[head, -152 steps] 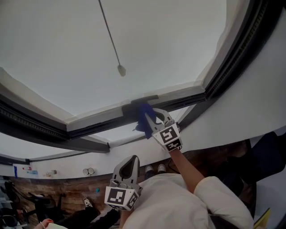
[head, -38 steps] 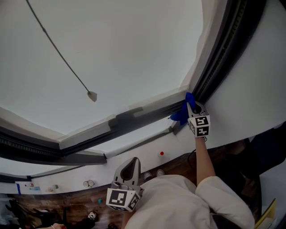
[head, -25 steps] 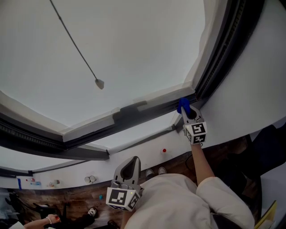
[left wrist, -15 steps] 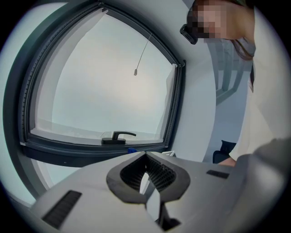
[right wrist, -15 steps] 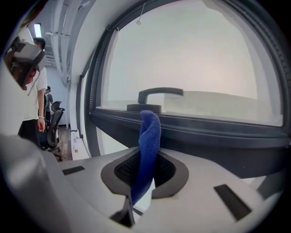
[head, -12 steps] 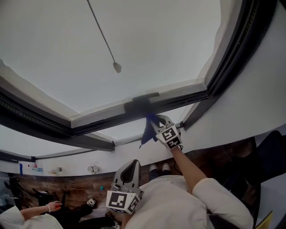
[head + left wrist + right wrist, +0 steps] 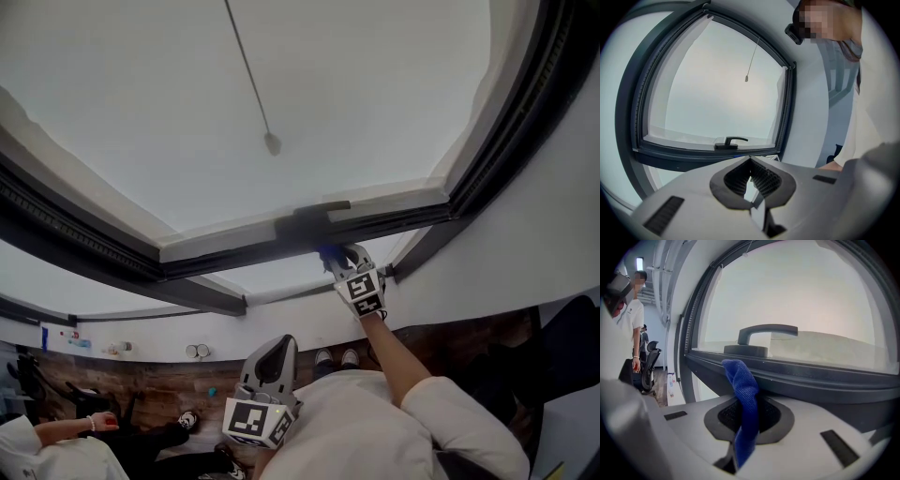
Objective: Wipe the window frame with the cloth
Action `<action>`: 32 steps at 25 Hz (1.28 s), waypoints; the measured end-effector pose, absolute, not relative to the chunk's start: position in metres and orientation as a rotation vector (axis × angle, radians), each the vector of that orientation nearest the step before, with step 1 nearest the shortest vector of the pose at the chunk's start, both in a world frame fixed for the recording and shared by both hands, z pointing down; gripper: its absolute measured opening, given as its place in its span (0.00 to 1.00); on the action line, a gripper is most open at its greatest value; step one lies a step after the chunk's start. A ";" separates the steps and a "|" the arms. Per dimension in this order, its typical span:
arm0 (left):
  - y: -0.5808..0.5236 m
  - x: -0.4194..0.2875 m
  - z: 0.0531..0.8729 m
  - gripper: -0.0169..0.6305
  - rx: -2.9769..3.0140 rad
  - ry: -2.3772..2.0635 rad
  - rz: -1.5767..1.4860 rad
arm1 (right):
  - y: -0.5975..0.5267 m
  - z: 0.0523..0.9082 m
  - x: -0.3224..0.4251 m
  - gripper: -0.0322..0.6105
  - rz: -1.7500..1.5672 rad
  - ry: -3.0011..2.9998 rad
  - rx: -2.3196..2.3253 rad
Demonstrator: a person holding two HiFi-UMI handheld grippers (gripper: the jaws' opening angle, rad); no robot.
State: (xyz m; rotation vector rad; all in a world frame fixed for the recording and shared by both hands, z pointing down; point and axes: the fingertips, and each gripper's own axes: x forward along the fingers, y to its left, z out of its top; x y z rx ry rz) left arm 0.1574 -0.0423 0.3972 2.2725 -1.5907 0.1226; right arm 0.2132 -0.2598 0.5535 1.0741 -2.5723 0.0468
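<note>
Blue cloth (image 7: 743,390) is pinched in the R gripper (image 7: 747,408), jaws clamped on it. Its folded top end pokes up past the tips and presses on the dark lower rail of the window frame (image 7: 820,380), just below the lever handle (image 7: 764,336). Head view: R gripper is up at arm's length, under the handle's right end, cloth a small blue bit at its tip. L gripper (image 7: 751,174) is low by the person's chest, jaws pressed together at the tips w/ nothing between, aimed up at the window, well apart from the frame. Pull cord (image 7: 251,70) w/ small end weight hangs across the pale pane. Bkgd in the right gripper view: a person (image 7: 635,315) in a white top stands by an office chair (image 7: 649,364), far left.
</note>
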 end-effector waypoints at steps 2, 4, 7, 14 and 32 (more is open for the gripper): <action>-0.048 0.162 0.397 0.04 2.286 -1.576 0.117 | -0.261 0.552 0.217 0.12 0.054 -2.578 1.084; -0.053 0.167 0.397 0.04 2.298 -1.562 0.114 | -0.262 0.551 0.224 0.12 0.066 -2.582 1.102; -0.060 0.172 0.396 0.04 2.311 -1.542 0.118 | -0.266 0.549 0.238 0.12 0.078 -2.580 1.139; -0.074 0.184 0.397 0.04 2.347 -1.493 0.115 | -0.272 0.549 0.259 0.12 0.061 -2.562 1.168; -0.091 0.196 0.398 0.04 2.384 -1.426 0.115 | -0.297 0.547 0.348 0.12 0.120 -2.430 1.438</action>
